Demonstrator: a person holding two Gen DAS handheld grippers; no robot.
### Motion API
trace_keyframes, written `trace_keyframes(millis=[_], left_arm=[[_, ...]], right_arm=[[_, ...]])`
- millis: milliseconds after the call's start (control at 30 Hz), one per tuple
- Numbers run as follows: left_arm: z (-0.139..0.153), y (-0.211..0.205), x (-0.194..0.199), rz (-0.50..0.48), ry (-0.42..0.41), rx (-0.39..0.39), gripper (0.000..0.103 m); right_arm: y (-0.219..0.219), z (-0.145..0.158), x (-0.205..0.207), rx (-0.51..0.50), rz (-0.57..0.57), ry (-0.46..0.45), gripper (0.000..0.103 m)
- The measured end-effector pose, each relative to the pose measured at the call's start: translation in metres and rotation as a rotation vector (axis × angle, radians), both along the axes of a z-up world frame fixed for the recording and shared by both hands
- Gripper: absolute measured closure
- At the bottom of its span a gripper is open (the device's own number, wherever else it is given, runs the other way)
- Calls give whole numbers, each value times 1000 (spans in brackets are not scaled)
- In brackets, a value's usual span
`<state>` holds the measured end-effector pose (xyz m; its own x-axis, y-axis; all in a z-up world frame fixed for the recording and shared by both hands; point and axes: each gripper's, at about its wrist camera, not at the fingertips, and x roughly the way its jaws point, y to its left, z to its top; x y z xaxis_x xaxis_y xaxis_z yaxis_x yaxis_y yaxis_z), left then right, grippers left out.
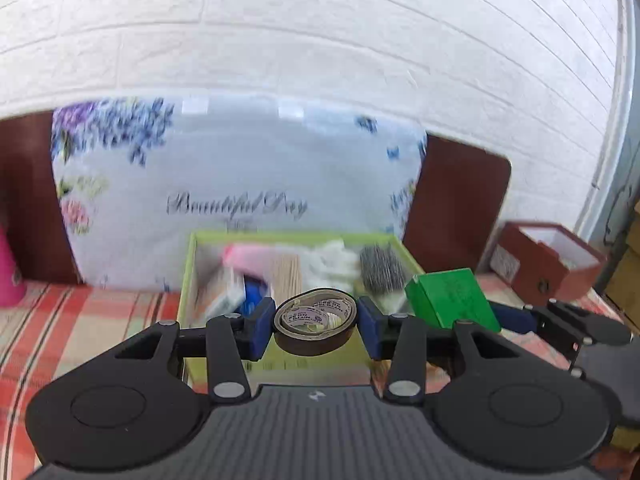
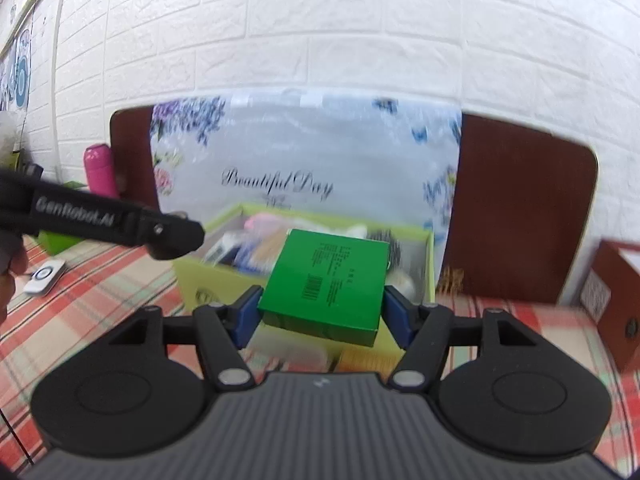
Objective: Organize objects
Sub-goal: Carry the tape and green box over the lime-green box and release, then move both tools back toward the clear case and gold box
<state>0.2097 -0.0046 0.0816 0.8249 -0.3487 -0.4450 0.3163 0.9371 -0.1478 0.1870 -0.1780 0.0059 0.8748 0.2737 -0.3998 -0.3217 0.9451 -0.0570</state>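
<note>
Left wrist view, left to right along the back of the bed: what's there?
Pink bottle → floral "Beautiful Day" cushion → lime-green open cardboard box holding mixed items → green carton held in the right gripper → dark-red open box.

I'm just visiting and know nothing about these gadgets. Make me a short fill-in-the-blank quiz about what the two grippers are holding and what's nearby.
1. The left gripper holds a roll of ____ between its blue pads.
2. The right gripper holds a flat box coloured ____.
3. Past both grippers sits an open yellow-green box already holding ____ items.
4. The pillow behind it reads "Beautiful ____".

Missing words: tape; green; several; Day
</note>
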Motion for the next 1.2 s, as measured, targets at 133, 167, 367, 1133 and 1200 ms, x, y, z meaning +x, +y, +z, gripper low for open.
trace_keyframes(millis=[133,167,367,1133,1200], left_arm=[[12,-3,44,39,-6,-19,56],[12,-5,54,45,-2,-25,56],[-12,-8,102,85,34,-25,56],[-59,20,-17,135,94,-35,19],[-75,22,-28,130,144,-36,19]], right_arm=[[11,4,38,-31,-12,-59,40],[14,2,47,-46,-16,-74,40],[12,-23,100,-73,-22,-54,38],[-13,-62,-31,-26,-80,11,0],[-15,-73,-43,-15,-89,52,3]])
